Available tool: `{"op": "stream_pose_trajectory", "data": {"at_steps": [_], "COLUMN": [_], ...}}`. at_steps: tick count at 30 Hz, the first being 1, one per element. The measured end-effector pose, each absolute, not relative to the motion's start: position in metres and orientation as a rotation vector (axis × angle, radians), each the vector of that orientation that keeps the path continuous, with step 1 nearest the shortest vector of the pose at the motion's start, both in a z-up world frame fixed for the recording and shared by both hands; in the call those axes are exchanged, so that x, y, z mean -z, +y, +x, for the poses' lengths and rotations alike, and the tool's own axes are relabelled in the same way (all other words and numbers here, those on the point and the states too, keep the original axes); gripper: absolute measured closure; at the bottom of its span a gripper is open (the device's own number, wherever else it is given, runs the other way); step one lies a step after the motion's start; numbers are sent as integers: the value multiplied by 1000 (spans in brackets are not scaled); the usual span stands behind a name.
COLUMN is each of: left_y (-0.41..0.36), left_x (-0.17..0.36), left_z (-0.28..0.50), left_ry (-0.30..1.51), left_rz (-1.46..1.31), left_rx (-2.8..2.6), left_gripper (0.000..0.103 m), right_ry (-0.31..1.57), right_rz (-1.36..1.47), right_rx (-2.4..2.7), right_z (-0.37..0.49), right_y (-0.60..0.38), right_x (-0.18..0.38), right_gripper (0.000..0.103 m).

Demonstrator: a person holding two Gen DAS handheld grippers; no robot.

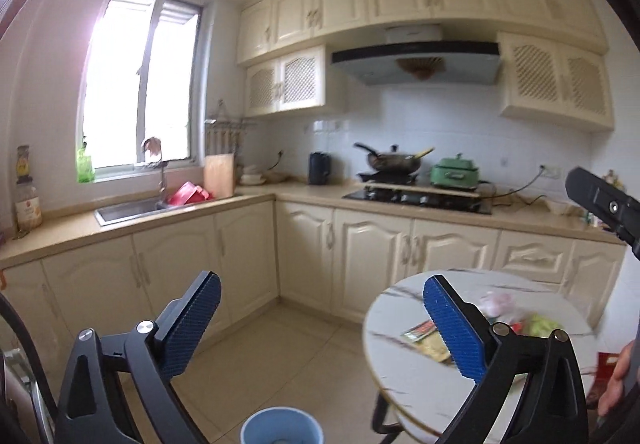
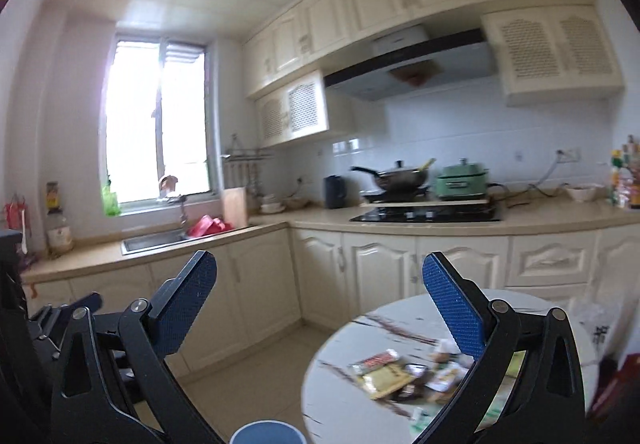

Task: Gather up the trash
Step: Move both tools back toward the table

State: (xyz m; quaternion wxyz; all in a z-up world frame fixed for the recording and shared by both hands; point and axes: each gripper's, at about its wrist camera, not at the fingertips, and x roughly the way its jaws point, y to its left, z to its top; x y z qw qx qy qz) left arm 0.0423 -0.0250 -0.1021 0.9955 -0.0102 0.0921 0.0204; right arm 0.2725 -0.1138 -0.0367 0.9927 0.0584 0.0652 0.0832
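Note:
Snack wrappers (image 2: 384, 374) and other trash lie on a round white marble table (image 2: 348, 404) at the lower right; the same wrappers (image 1: 426, 340) show on the table (image 1: 404, 376) in the left wrist view. A blue bin (image 1: 280, 426) stands on the floor left of the table, also in the right wrist view (image 2: 266, 433). My left gripper (image 1: 322, 328) is open and empty, held above the floor and the table's left edge. My right gripper (image 2: 320, 314) is open and empty, above the table's near left side. The right gripper's body shows at the right edge of the left view (image 1: 604, 204).
An L-shaped kitchen counter (image 1: 304, 194) runs along the far walls with a sink (image 1: 132, 210), a stove with a wok (image 1: 394, 160) and a green cooker (image 1: 456, 172). Cream cabinets (image 1: 360, 244) stand below. Tiled floor (image 1: 288, 356) lies between cabinets and table.

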Motion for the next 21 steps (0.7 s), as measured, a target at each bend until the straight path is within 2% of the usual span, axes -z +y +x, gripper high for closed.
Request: {"op": "stream_pose_trajectory", "data": {"at_steps": [8, 13, 21], "left_y": [-34, -42, -43], "left_x": [117, 104, 86], "left_z": [1, 13, 85], "left_ry": [147, 145, 211], "left_rz": [15, 33, 58], "left_rx": [13, 54, 94], "left_gripper": [2, 1, 1], "right_ry": [87, 81, 146], "right_rz": [195, 187, 153], "right_rx": [-110, -51, 48], "right_z": [212, 187, 189], "right_y": [-202, -228, -258], "right_x": [16, 6, 26], "right_gripper": [0, 0, 0]}}
